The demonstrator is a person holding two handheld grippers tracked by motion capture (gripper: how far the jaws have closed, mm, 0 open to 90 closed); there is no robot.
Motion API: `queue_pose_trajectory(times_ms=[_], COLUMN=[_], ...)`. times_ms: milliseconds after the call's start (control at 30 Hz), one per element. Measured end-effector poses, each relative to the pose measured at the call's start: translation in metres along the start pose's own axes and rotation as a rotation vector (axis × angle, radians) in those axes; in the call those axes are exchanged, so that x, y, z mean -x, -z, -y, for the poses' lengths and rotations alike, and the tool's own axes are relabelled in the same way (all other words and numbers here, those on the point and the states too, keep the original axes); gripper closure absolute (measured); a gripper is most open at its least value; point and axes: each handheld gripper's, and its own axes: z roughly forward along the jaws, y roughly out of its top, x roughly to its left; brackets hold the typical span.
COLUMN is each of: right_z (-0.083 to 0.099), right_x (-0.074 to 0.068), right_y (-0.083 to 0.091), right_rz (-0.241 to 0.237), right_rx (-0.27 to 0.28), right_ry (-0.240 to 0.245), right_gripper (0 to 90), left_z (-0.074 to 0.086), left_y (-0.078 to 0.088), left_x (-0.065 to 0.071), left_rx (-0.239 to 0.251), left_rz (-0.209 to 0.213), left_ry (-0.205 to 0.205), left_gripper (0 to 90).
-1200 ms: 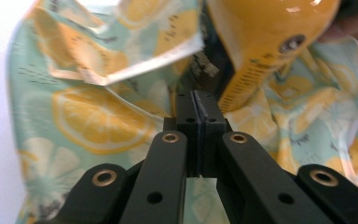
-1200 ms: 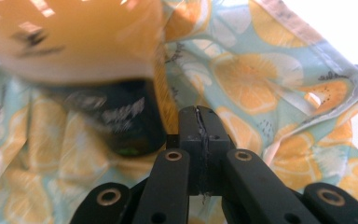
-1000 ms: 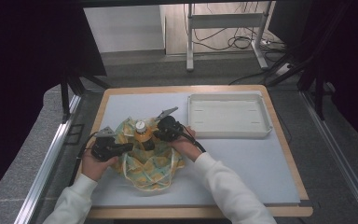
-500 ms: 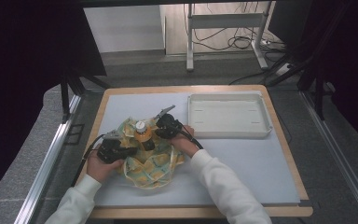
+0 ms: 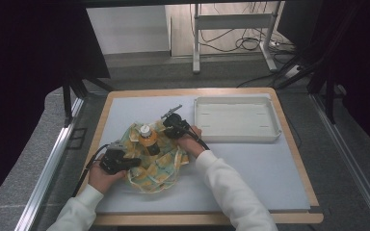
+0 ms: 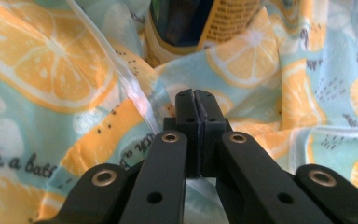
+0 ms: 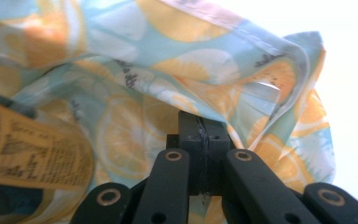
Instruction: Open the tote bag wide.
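Left gripper view showed the left gripper (image 6: 196, 95) pinching the citrus-print cloth (image 6: 51, 79), the right gripper (image 7: 200, 122) likewise—the bottle (image 5: 147, 138) stood between them, so an uneven pull might have toppled it.

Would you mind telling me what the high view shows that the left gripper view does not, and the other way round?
The high view alone takes in the white tray, the table, both of the person's hands and the bottle's white cap. The left gripper view alone gives the left gripper close up, jaws shut on a fold, and the writing printed on the fabric. Both share the orange-slice cloth bag and the yellow-labelled bottle standing in it.
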Motion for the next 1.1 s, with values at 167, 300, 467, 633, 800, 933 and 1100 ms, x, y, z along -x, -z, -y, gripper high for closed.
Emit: queue_pose_trajectory(times_ms=[167, 300, 467, 633, 800, 933, 1100], right_z=[-0.001, 0.0, 0.0, -0.003, -0.001, 0.005, 0.018], right_x=[0.004, 0.009, 0.009, 0.0, -0.005, -0.009, -0.014], right_y=[-0.002, -0.004, -0.001, 0.02, 0.048, 0.07, 0.093], right_rz=[0.02, 0.026, 0.02, -0.001, -0.038, -0.077, -0.116], right_rx=[-0.008, -0.016, 0.001, 0.069, 0.148, 0.202, 0.234], right_ry=[-0.014, -0.03, -0.037, -0.017, 0.006, 0.017, 0.045], right_gripper=[88.6, 88.5, 88.5, 88.6, 88.5, 88.6, 88.5], left_z=[0.004, 0.005, 0.005, 0.002, -0.001, -0.002, -0.002], left_y=[0.0, 0.0, 0.001, 0.008, 0.019, 0.028, 0.038], left_x=[0.001, 0.003, 0.002, 0.003, 0.005, 0.01, 0.018], left_rx=[-0.011, -0.014, -0.005, 0.047, 0.105, 0.17, 0.239], left_rz=[0.002, -0.001, 0.002, -0.002, -0.013, -0.028, -0.041], left_ry=[-0.001, -0.003, -0.003, 0.009, 0.011, 0.013, -0.007], left_gripper=[90.0, 90.0, 90.0, 90.0, 90.0, 90.0, 89.5])
